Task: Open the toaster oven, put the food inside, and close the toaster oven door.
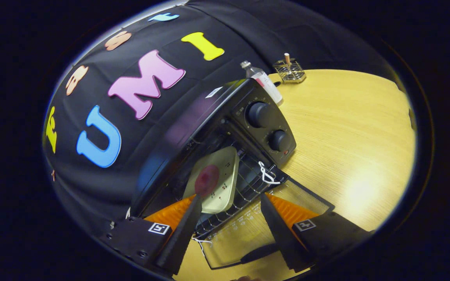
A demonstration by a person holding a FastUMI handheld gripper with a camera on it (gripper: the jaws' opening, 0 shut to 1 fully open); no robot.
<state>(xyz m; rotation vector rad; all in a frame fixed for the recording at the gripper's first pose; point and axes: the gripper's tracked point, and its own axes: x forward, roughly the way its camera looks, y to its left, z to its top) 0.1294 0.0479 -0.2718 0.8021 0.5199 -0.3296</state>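
Jaws spread, empty; plate (214,177) with food (207,180) on oven (209,128) rack, food blurred.

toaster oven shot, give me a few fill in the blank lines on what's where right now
1. The toaster oven door is ____.
2. The pale tray with the round red food lies on the wire ____ inside the oven.
3. The tongs are ____, fingers apart, holding nothing.
4. Beyond the oven, the clear bottle stands on the wooden ____.

Missing words: open; rack; open; table
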